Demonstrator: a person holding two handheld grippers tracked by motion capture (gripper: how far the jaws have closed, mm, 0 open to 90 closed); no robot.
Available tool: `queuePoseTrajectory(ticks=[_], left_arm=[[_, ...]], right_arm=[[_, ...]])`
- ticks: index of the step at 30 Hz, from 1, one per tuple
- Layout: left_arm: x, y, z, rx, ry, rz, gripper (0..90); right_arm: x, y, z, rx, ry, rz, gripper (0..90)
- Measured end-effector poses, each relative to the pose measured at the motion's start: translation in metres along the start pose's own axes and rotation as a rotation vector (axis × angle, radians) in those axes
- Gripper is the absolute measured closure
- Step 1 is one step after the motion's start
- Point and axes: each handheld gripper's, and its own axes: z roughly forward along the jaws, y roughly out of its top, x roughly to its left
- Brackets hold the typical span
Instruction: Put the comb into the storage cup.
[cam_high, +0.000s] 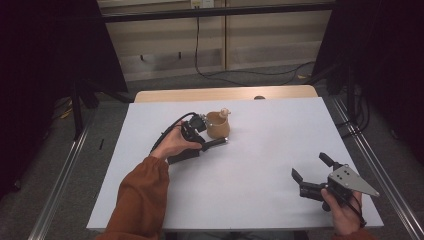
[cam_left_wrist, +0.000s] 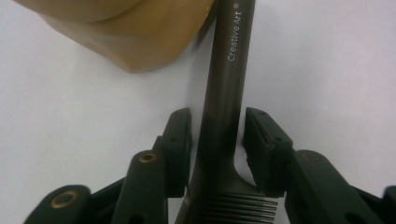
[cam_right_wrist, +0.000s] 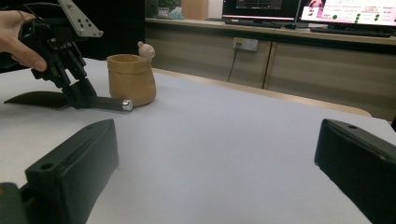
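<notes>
- White table (cam_high: 260, 165) under dim room light; tan pot (cam_high: 218, 125) at upper centre, spatula (cam_left_wrist: 224, 116) lying just below it.
- Left gripper (cam_left_wrist: 217, 140) straddles the spatula handle, jaws narrowed, pads apparently not yet pressing.
- Right gripper (cam_high: 312, 175) idles wide open, empty, at lower right.
- Next, likely: clamp the handle squarely, then lift.

- A lab or recording room, not a home.
- A white-topped desk (cam_high: 260, 165) stands alone between dark curtains (cam_high: 45, 45) on either side.
- Lit monitors (cam_right_wrist: 345, 11) line a bench at upper right of the right gripper view.
- A cable (cam_high: 197, 47) hangs from a wall socket (cam_high: 202, 4).
</notes>
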Motion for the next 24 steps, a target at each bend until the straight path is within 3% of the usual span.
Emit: queuePoseTrajectory(ticks=[8,24], left_arm=[[-0.0037,0.0006,0.0004,0.005,0.019,0.002,69.0],[-0.0061,0.0018,0.001,0.015,0.028,0.033,70.8]], right_arm=[[-0.0001,0.0,-0.0001,0.0,-0.001,-0.001,0.0],[0.0005,-0.0001,-0.0002,0.002,-0.001,-0.001,0.0]])
